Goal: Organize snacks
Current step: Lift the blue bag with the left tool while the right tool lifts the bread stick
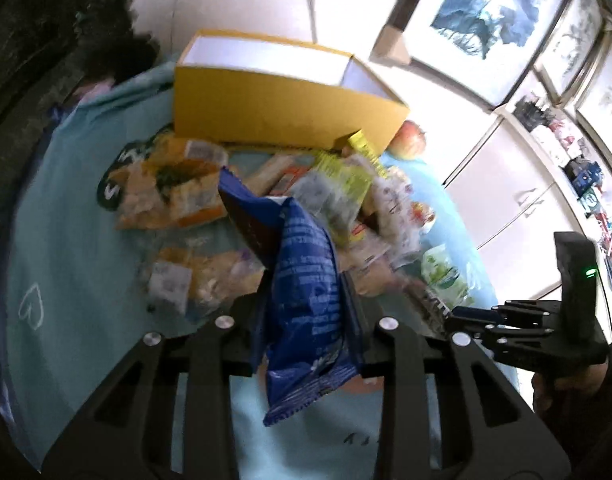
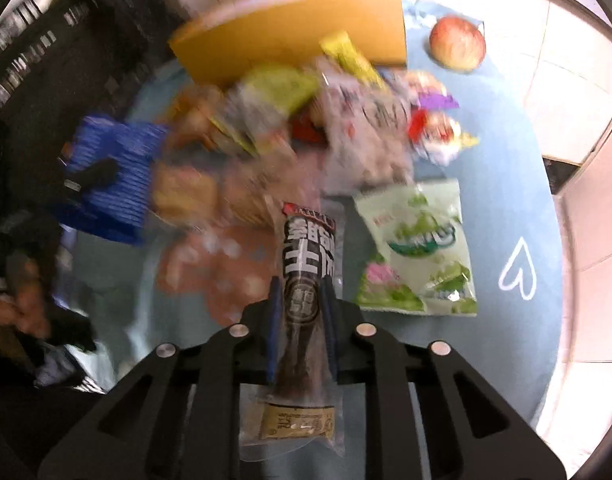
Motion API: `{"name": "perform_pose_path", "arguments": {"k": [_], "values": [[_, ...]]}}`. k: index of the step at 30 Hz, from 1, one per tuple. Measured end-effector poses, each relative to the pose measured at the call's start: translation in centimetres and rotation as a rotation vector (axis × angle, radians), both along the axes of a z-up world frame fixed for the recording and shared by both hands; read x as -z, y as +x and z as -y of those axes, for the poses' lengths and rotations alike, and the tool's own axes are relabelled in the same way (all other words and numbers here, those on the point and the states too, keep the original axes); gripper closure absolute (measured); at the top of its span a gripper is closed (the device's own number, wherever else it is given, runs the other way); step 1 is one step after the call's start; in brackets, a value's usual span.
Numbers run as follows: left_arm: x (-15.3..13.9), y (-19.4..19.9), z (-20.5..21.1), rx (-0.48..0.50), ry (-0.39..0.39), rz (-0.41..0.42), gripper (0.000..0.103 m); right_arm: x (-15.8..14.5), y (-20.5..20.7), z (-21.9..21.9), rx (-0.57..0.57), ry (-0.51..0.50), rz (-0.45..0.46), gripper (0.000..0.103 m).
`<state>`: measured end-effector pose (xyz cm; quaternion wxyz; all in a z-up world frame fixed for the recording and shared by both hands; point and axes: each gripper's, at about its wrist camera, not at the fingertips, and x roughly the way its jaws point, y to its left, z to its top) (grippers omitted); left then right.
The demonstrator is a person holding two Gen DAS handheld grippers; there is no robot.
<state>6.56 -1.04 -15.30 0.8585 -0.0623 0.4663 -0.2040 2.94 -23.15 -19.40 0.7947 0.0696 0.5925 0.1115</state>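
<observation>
My left gripper (image 1: 306,292) is shut on a blue snack bag (image 1: 306,280) and holds it above the table; the bag also shows in the right wrist view (image 2: 118,168). My right gripper (image 2: 302,292) is shut on a long dark-wrapped snack (image 2: 306,272) with white lettering. An open yellow cardboard box (image 1: 282,104) stands at the far side of the round light-blue table (image 1: 78,208), empty inside as far as I see. A pile of mixed snack packets (image 1: 266,196) lies in front of the box.
A green and white snack bag (image 2: 421,248) lies flat to the right of the pile. A red apple (image 2: 457,42) sits right of the box. White cabinets (image 1: 505,184) and framed pictures are beyond the table. The right gripper's body (image 1: 545,320) shows in the left wrist view.
</observation>
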Motion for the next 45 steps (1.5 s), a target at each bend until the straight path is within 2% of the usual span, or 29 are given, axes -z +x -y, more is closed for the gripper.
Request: {"name": "perform_pose_path", "arguments": {"k": [3, 9, 12, 14, 16, 17, 18, 19, 21, 22, 27, 30, 32, 34, 35, 37, 40, 42, 45], "values": [[0.9, -0.4, -0.9, -0.022, -0.014, -0.040, 0.071, 1.6, 0.0, -0.8, -0.018, -0.044, -0.006, 0.068], [0.7, -1.6, -0.9, 0.004, 0.001, -0.033, 0.070, 2.5, 1.4, -1.6, 0.009, -0.059, -0.064, 0.057], [0.5, -1.8, -0.9, 0.002, -0.001, -0.031, 0.070, 1.7, 2.5, -2.8, 0.033, -0.022, -0.078, 0.055], [0.1, -1.8, -0.9, 0.004, -0.006, -0.017, 0.071, 2.0, 2.3, -3.4, 0.028, -0.049, -0.108, 0.054], [-0.2, -2.0, -0.8, 0.012, -0.004, -0.008, 0.071, 3.4, 1.9, -3.9, 0.041, -0.067, -0.181, 0.046], [-0.2, -2.2, -0.7, 0.014, -0.004, -0.005, 0.071, 3.7, 1.6, -4.4, 0.036, -0.094, -0.163, 0.044], [-0.3, -2.3, -0.8, 0.017, -0.006, -0.002, 0.071, 3.7, 1.5, -4.9, 0.016, -0.125, -0.138, 0.048], [-0.4, -2.4, -0.8, 0.019, -0.008, 0.000, 0.071, 3.7, 1.2, -5.4, -0.010, -0.159, -0.104, 0.057], [-0.2, -2.5, -0.9, 0.022, 0.003, -0.002, 0.071, 3.6, 1.1, -5.6, -0.032, -0.144, -0.084, 0.070], [0.1, -2.4, -0.9, 0.023, 0.017, -0.010, 0.071, 3.4, 0.9, -5.7, -0.037, -0.128, -0.080, 0.072], [3.7, -2.2, -0.8, 0.048, 0.095, -0.100, 0.071, 3.1, 0.0, -5.8, -0.064, -0.131, -0.067, 0.074], [5.0, -2.4, 0.1, 0.102, 0.095, -0.121, 0.070, 3.0, -1.0, -5.0, -0.076, -0.138, -0.081, 0.072], [5.1, -2.9, 1.1, 0.145, 0.111, -0.110, 0.065, 2.9, -1.8, -5.4, -0.074, -0.148, -0.081, 0.071], [4.9, -3.5, 2.0, 0.178, 0.125, -0.098, 0.047, 3.1, -1.6, -5.2, -0.066, -0.147, -0.087, 0.068], [4.8, -3.8, 2.4, 0.188, 0.135, -0.090, 0.044, 3.1, -1.8, -5.3, -0.062, -0.145, -0.088, 0.068], [4.9, -4.4, 3.1, 0.206, 0.183, -0.064, 0.028, 3.1, -2.2, -5.3, -0.055, -0.142, -0.086, 0.067], [5.5, -5.4, 4.4, 0.239, 0.252, -0.031, 0.022, 3.3, -2.2, -5.2, -0.056, -0.143, -0.086, 0.066], [6.1, -5.9, 5.3, 0.261, 0.324, 0.007, 0.021, 3.5, -1.8, -5.2, -0.055, -0.142, -0.086, 0.066], [7.5, -7.1, 6.6, 0.314, 0.483, 0.083, 0.033, 3.4, -1.9, -5.4, -0.057, -0.144, -0.088, 0.065]]}}
